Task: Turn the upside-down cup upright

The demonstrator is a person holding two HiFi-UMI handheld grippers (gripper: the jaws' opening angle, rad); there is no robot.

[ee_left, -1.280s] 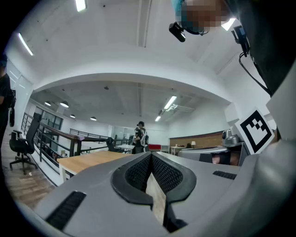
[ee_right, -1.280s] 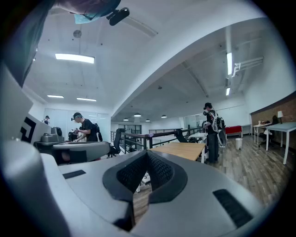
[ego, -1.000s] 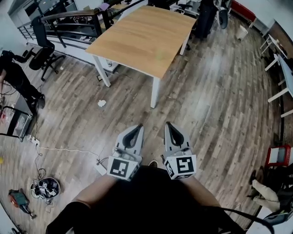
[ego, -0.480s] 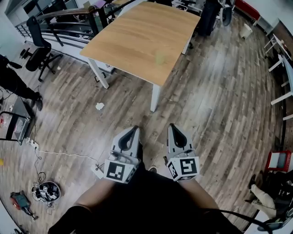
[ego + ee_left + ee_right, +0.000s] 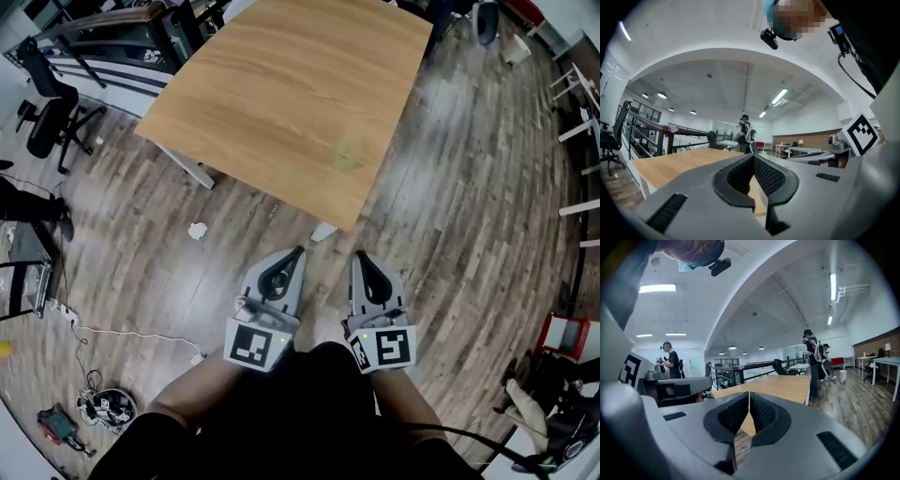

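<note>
**Both claws clenched and empty over the floor; cup ahead on the worktop.**

Left claw point(image 5: 298, 250) and right claw point(image 5: 359, 255) are held side by side, just beside each other. Their tips point toward the near corner of the wooden worktop point(image 5: 281, 84) and stop short of its edge. Each claw's own view shows the pads pressed together with nothing between them. The cup point(image 5: 349, 155) is a small pale-green blur on the wood near that corner, well apart from both claws. It lies almost straight ahead of the right claw, and ahead and to the right of the left claw. It is too blurred to tell which way up it stands. Crumpled paper point(image 5: 197, 230) lies on the plank floor point(image 5: 450, 244), off to the left of the left claw.
</note>
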